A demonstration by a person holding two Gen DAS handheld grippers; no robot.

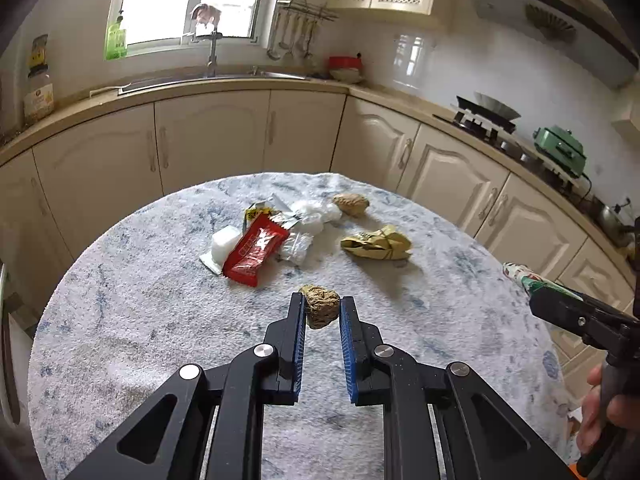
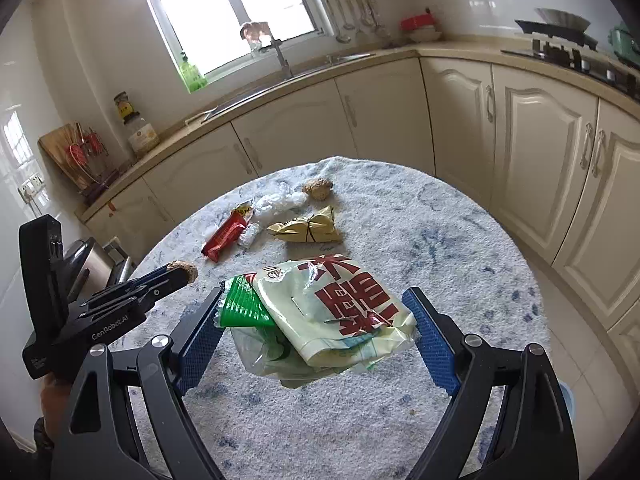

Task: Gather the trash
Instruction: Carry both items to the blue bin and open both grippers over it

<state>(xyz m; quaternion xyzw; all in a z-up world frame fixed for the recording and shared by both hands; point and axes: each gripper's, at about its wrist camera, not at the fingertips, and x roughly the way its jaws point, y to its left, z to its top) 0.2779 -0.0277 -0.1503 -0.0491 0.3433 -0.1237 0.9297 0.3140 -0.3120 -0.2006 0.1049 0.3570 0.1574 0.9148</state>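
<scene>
Brown paper wad point(image 1: 322, 306) pinched in left gripper point(image 1: 323, 309); right gripper point(image 2: 316, 312) clamps plastic bag point(image 2: 320, 316).

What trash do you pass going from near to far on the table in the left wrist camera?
Brown crumpled wad between the left gripper's jaws → red wrapper → yellow-green folded wrapper → second brown wad at the far edge.
</scene>
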